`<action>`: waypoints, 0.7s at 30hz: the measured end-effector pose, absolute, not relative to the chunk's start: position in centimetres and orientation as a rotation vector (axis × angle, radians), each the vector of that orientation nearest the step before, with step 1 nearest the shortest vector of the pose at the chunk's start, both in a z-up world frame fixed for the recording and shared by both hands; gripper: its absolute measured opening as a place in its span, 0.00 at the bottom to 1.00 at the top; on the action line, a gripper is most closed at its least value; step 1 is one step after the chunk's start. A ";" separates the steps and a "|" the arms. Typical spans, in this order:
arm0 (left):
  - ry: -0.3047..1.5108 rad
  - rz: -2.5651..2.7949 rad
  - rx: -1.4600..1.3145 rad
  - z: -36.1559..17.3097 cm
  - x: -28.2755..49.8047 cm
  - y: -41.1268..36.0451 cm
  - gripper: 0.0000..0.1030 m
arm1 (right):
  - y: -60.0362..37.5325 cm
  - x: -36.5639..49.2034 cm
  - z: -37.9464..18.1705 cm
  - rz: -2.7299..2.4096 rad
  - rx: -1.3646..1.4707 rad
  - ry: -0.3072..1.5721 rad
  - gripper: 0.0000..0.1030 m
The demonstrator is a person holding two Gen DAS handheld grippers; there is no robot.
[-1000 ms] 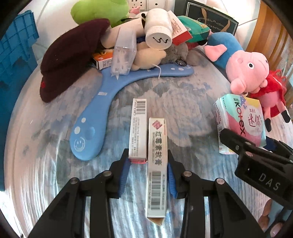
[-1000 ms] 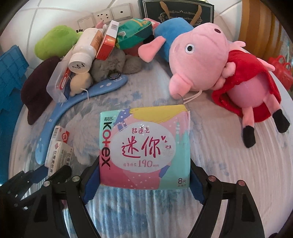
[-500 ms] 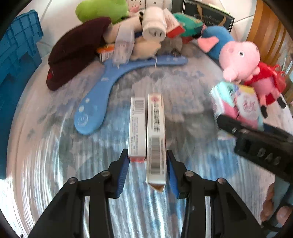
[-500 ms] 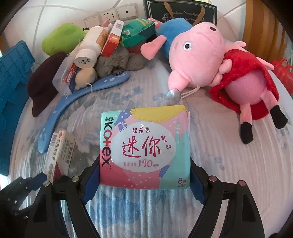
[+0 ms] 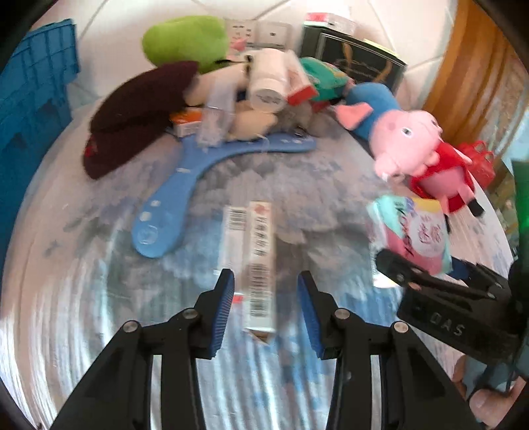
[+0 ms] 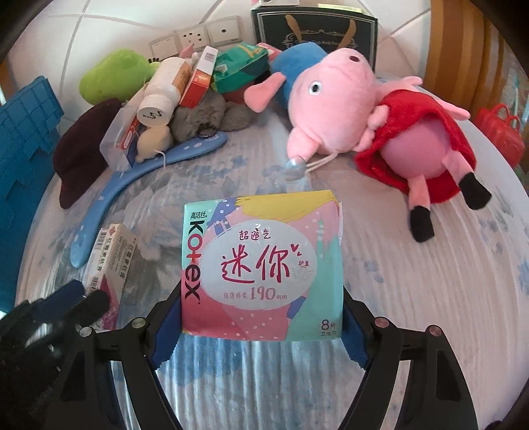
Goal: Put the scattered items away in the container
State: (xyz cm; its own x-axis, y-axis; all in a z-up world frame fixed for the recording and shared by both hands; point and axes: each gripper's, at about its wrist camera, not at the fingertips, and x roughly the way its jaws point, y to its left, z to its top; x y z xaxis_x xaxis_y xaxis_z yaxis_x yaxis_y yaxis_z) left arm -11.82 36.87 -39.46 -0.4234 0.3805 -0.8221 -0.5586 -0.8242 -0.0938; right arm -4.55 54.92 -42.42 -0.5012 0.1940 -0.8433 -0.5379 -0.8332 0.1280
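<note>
**Both grippers loaded above the patterned worktop**

The right gripper (image 6: 261, 334) has its jaws spread wide and clamped on the sides of a pastel pad packet (image 6: 263, 268) printed "Kotex", large red Chinese characters, "190mm" and "8" in a corner; the packet stands upright between the blue pads. The left gripper (image 5: 266, 311) holds two long slim boxes (image 5: 254, 258) side by side; the left pad touches the left box, a gap shows beside the right pad, the view is blurred, so whether the grip is firm I cannot tell; both boxes carry barcodes and one a column of Chinese characters, unreadable here. "DAS" is moulded on the right gripper's body as seen from the left wrist. The blue crate (image 6: 23, 158) stands at the left edge of the worktop (image 6: 429, 281), its inside hidden. At the far side lie a pink pig plush (image 6: 347, 109) in a red dress, a blue boomerang (image 6: 132, 185), a dark red cap (image 6: 82, 155), a white bottle (image 6: 162, 96), a green plush (image 6: 112, 74) and a dark gift bag (image 6: 314, 29) with gold lettering too small to read.
</note>
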 end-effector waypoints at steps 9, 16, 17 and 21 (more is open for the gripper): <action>0.342 2.227 -1.205 -39.9 -12.0 40.4 0.07 | 55.2 -3.6 -42.8 2.314 -1.256 0.549 0.78; 0.383 2.199 -1.205 -40.8 -10.9 42.0 0.07 | 56.7 -2.1 -42.2 2.275 -1.247 0.549 0.78; 0.377 2.183 -1.252 -41.4 -11.3 42.0 0.07 | 56.9 -2.0 -42.2 2.272 -1.247 0.549 0.78; 0.368 2.218 -1.223 -41.5 -11.5 41.7 0.07 | 56.9 -1.9 -42.7 2.281 -1.250 0.562 0.78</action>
State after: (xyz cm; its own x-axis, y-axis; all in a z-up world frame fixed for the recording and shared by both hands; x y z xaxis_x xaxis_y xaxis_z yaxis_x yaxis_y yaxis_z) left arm -11.50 41.69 -41.50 -0.4164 0.3505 -0.8389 -0.6024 -0.7975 -0.0343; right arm -1.89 56.89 -42.70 -0.4706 0.2092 -0.8572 -0.5833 -0.8027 0.1244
